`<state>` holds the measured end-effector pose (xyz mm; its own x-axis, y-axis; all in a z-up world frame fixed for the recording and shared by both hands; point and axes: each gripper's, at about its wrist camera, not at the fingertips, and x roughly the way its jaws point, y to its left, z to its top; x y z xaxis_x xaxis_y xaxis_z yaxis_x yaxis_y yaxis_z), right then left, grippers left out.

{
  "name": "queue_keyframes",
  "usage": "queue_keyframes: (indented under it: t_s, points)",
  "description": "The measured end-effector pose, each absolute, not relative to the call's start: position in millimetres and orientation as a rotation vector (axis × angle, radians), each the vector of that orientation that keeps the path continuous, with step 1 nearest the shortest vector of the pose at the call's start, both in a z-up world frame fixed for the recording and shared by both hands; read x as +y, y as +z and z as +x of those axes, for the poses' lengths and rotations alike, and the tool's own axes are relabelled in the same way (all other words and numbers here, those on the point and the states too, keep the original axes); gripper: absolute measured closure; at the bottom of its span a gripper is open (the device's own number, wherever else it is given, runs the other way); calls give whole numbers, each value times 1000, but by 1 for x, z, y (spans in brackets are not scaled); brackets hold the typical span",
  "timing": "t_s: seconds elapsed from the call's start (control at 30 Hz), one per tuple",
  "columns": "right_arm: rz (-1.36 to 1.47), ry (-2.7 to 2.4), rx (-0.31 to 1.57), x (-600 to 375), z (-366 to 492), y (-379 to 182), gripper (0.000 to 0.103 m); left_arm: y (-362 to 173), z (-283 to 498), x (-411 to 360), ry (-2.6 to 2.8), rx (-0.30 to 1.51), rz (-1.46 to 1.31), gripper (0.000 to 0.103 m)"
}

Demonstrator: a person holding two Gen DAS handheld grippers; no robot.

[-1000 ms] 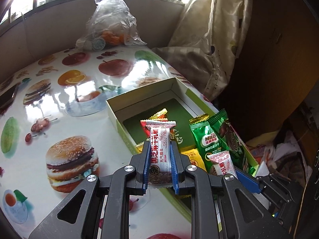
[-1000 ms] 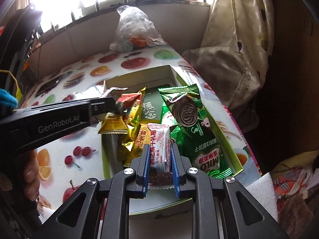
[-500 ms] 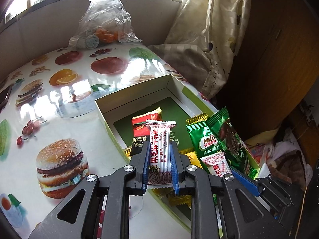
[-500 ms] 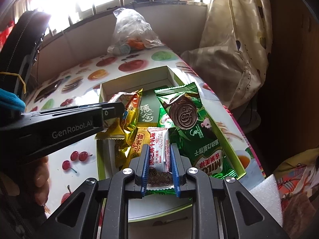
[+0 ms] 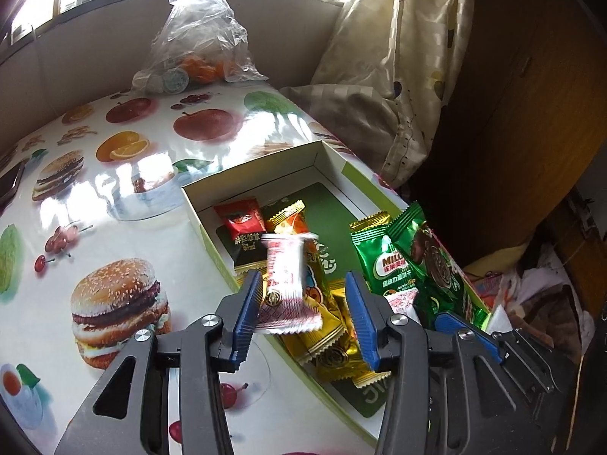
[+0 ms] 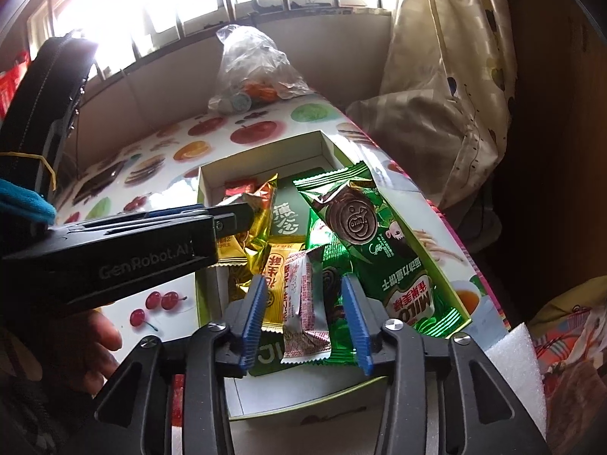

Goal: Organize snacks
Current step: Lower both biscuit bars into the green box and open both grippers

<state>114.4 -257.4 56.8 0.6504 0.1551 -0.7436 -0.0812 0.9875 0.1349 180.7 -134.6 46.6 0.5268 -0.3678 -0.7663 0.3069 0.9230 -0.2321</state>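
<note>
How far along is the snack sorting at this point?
Done: green Milo packs and gold packets lie in the box. In hand: both grippers, left and right, have just opened, releasing white-red wafer packets over it. Left: cannot tell.

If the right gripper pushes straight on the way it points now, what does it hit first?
Probably the white-and-red snack packet lying loose between the right gripper and its just-opened jaws. Beyond it lie more wrappers in the box. Depth is unclear.
</note>
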Motion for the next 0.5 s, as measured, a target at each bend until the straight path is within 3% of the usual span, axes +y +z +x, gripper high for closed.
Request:
queue_keyframes:
  t_s: [0.5]
  points:
    - [97, 118, 810, -259, 92, 70, 55, 74, 143, -123, -345, 847, -34, 56]
